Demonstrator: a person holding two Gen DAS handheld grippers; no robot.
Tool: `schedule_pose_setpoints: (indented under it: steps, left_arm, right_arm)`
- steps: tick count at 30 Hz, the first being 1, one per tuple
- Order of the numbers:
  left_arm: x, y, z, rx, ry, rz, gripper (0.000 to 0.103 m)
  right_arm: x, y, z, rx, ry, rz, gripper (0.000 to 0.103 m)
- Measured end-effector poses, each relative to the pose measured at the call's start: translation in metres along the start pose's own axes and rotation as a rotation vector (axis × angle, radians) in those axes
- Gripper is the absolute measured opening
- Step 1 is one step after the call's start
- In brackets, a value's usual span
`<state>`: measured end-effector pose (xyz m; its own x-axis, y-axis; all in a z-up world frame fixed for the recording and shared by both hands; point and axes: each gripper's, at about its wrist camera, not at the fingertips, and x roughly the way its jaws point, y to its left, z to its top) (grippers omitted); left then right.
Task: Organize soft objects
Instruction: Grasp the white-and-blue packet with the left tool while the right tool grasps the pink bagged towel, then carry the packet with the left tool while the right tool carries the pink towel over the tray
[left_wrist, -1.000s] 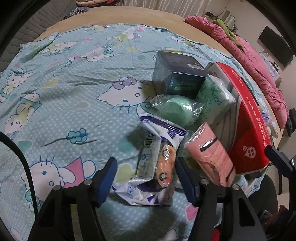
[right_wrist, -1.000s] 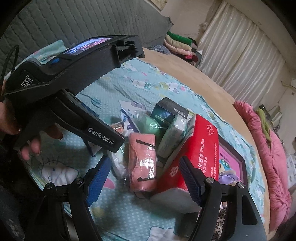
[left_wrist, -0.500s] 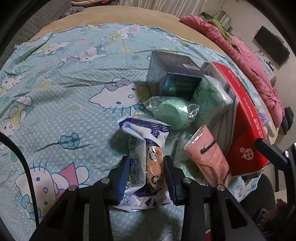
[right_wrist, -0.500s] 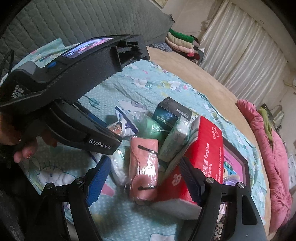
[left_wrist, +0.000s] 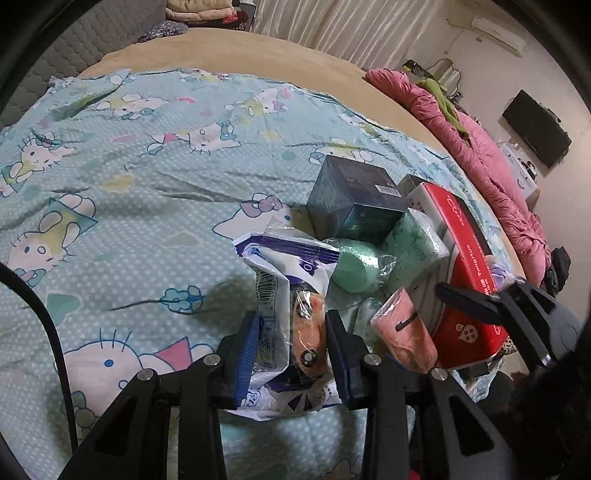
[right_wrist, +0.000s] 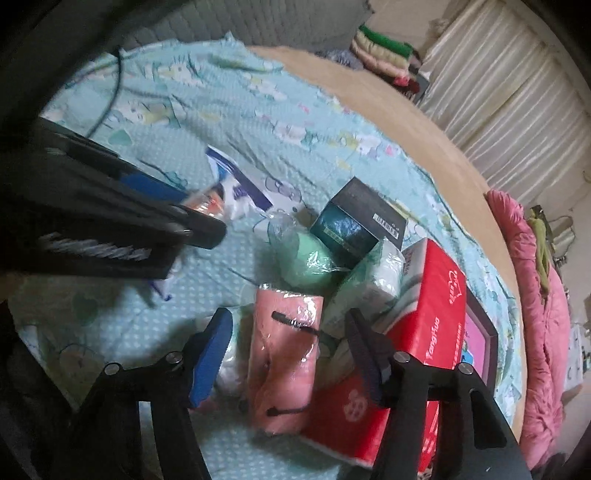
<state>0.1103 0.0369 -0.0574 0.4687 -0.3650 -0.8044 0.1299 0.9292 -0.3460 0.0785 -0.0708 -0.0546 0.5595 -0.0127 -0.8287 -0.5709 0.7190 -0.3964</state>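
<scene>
My left gripper (left_wrist: 291, 350) is shut on a white and purple plastic bag (left_wrist: 284, 273) with an orange soft toy (left_wrist: 310, 339) inside, held just above the Hello Kitty sheet (left_wrist: 129, 229). It also shows in the right wrist view (right_wrist: 207, 206), blurred. My right gripper (right_wrist: 288, 354) is open, its fingers either side of a pink wrapped soft pack (right_wrist: 284, 354), which also shows in the left wrist view (left_wrist: 404, 332). A green wrapped ball (left_wrist: 354, 266) and a green tissue pack (left_wrist: 413, 247) lie beside it.
A dark box (left_wrist: 354, 199) and a red tissue box (left_wrist: 465, 266) stand behind the soft items. A framed picture (right_wrist: 476, 339) lies right of the red box. A pink quilt (left_wrist: 491, 166) runs along the bed's far edge. Folded clothes (right_wrist: 384, 55) are stacked at the back.
My left gripper closed on the bag with the orange toy and lifted it. My right gripper moved forward over the pink pack.
</scene>
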Motion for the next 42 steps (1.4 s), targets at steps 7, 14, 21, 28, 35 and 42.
schedule_pose_setpoints:
  steps: [7,14,21,28,35,42]
  left_arm:
    - [-0.003,-0.002,-0.001,0.020,-0.003,-0.001,0.037]
    - [-0.006,-0.003,0.000,0.037,-0.010,0.009,0.037]
    - [-0.018,-0.008,0.001,0.045,-0.041,0.017,0.037]
    - [-0.039,-0.020,0.003,0.060,-0.082,0.026,0.037]
    - [-0.058,-0.035,0.003,0.078,-0.112,0.041,0.037]
    - [-0.076,-0.057,0.002,0.113,-0.132,0.048,0.037]
  right_arm:
    - [0.022,-0.009,0.013,0.015,0.104,0.046,0.046]
    - [0.029,-0.013,0.015,0.064,0.118,0.123,0.034]
    - [0.015,-0.025,0.016,0.154,0.061,0.194,0.028]
    - [-0.013,-0.036,0.014,0.203,-0.014,0.220,0.028]
    - [-0.043,-0.052,0.012,0.252,-0.083,0.222,0.028]
    - [-0.064,-0.063,0.002,0.288,-0.126,0.223,0.028]
